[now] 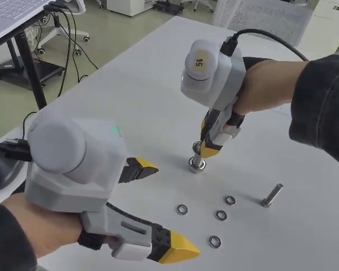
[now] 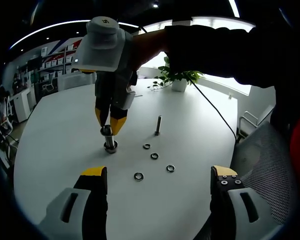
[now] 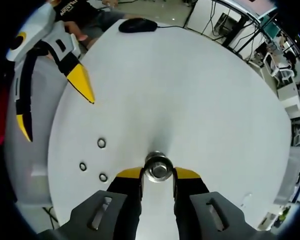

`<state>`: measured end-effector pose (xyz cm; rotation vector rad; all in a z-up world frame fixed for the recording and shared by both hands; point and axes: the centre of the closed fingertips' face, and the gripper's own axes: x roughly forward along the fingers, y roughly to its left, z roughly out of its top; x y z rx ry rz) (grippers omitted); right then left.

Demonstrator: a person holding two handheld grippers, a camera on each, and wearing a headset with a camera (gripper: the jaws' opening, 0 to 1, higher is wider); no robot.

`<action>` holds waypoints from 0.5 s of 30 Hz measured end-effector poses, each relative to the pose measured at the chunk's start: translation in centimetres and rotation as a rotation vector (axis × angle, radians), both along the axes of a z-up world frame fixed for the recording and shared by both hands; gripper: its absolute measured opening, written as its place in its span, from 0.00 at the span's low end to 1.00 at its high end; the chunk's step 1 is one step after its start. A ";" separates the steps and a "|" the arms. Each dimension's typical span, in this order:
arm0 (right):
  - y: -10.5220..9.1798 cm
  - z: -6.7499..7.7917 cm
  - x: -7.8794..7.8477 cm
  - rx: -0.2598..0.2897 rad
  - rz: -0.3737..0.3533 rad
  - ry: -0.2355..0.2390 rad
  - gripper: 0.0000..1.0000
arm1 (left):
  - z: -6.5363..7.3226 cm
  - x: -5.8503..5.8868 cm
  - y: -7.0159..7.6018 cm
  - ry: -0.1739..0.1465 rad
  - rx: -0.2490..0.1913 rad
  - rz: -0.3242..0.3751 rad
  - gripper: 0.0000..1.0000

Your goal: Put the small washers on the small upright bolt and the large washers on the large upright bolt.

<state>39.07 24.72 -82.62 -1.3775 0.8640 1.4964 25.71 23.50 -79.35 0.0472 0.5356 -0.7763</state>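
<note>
Head view puts the right gripper (image 1: 206, 151) straight over the large upright bolt (image 1: 196, 164), near the middle of the white table (image 1: 130, 101). In the right gripper view its jaws are drawn in against either side of the bolt's round top. We read that as a grip on the bolt itself, though we cannot tell whether the pads hold a washer ringed there instead. The left gripper (image 1: 176, 208) hangs at 7 o'clock from the bolt, jaws spread wide and holding nothing.

Four washers (image 1: 221, 214) lie flat in a loose cluster at 5 o'clock from the large bolt, none touching another. We cannot sort them by size from here. The small bolt (image 1: 272, 195) lies on its side at 4 o'clock, beyond the cluster, not upright.

To do this step well, we would keep the right gripper in line with the shaft, so that any ring meets the threads square rather than cocked. The bolt stands on its head alone, so a sideways nudge could tip it. We would ease the jaws apart first, then lift straight up, with no twisting or dragging. We judge that the small bolt needs standing up before the small washers can go on. The free left gripper looks well placed for that, or for picking the next washer by its edge.
</note>
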 end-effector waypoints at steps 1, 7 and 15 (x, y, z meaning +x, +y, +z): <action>0.0 -0.1 0.0 0.000 0.000 0.001 0.24 | 0.0 0.0 0.0 0.000 0.000 0.000 0.85; 0.1 -1.0 0.0 -0.008 -0.006 0.011 0.24 | 0.0 0.0 0.1 0.003 0.000 -0.001 0.85; 0.3 -2.1 0.1 -0.010 -0.013 0.023 0.24 | -0.1 0.0 0.2 0.005 0.000 0.001 0.85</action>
